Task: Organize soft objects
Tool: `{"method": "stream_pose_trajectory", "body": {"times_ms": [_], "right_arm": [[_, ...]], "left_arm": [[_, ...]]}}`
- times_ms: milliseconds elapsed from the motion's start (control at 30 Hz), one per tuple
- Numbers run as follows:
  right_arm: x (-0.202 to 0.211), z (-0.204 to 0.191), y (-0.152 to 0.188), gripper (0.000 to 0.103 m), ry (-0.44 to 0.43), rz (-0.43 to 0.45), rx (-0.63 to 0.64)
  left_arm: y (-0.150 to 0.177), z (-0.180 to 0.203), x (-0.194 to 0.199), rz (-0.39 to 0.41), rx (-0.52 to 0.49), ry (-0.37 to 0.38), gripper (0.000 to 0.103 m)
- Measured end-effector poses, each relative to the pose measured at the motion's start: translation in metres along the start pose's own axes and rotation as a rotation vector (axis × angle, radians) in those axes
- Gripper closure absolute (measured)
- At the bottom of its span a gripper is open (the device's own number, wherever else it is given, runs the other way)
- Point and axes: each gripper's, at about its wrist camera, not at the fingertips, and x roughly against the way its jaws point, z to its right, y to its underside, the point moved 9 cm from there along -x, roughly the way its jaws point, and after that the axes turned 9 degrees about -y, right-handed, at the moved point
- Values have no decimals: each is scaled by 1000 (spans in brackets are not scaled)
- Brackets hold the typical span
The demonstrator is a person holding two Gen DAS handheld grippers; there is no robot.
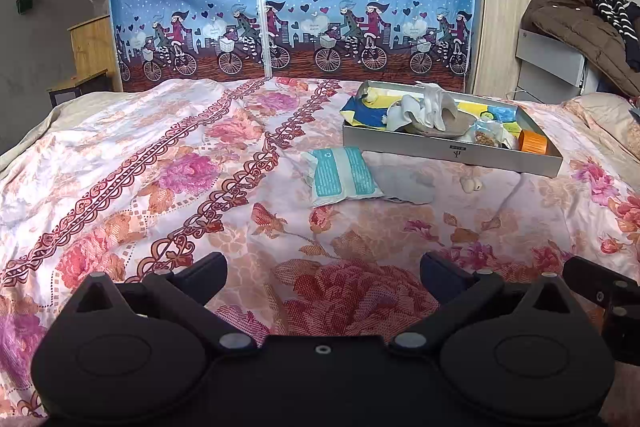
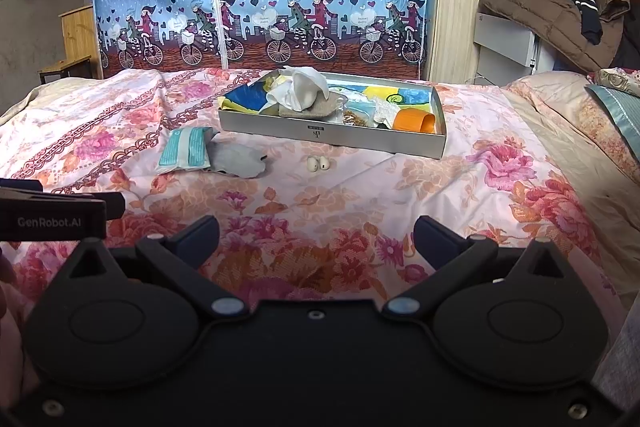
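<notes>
Teal packet (image 2: pixel 185 149) and grey cloth (image 2: pixel 237 159), touching, on the bed (image 2: pixel 400 195) near the tray (image 2: pixel 332 137). Probably light, squishy, a bit slippery. Best pinched at an edge. Left gripper (image 1: pixel 322 267) and right gripper (image 2: pixel 316 231) both wide apart, holding nothing.
</notes>
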Motion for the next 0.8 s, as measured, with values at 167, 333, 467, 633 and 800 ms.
{"method": "stream_pose_trajectory", "body": {"times_ms": [167,333,467,633,800], "right_arm": [[0,0,0,0,0,-1,-1],[0,1,1,0,-1,-2,-1],[-1,1,3,0,0,-6,-3],[-3,0,2,0,-2,-10,-1],[-5,-1,1,0,0,-17,2]], "left_arm": [[0,0,0,0,-1,0,1],[1,-1,-1,0,2,-1,1],[1,-1,-2,-1,3,-2,1],[1,-2,-2,-1,3,-1,1],[2,-3,-4,-5,6,-4,1]]}}
